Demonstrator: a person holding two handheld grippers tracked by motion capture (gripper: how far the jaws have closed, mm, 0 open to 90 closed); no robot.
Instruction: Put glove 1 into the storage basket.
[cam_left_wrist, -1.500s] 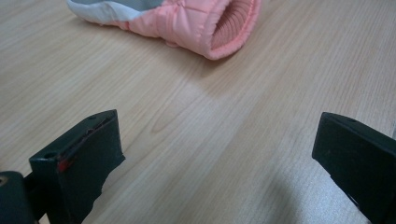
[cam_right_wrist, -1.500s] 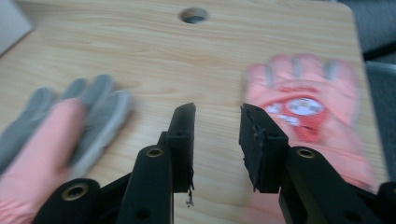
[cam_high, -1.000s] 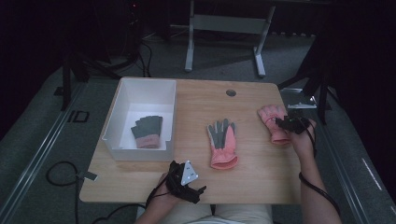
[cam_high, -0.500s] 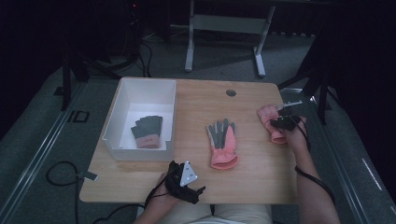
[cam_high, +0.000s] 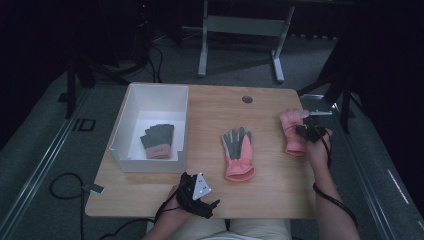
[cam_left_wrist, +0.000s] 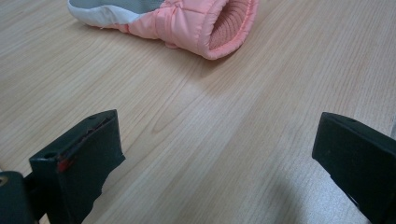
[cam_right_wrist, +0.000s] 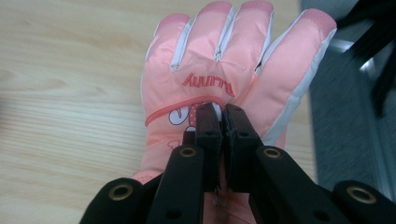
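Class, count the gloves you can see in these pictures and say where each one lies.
3. A grey-and-pink glove lies in the white box; a grey-palmed pink glove lies mid-table; a pink padded glove lies near the right edge, pinched by the right gripper.

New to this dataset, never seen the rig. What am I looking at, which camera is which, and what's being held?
No robot here: a person at a wooden table holds a two-jaw gripper in each hand. The high view looks down from above the person's side. The other two cameras ride on the grippers and look along their black jaws.

On the table: a white bin with a grey and pink glove inside, a second glove palm up mid-table, and a pink glove near the right edge.

The right gripper has its jaws pinched on that pink glove's back. The left gripper is open over bare wood, holding nothing.
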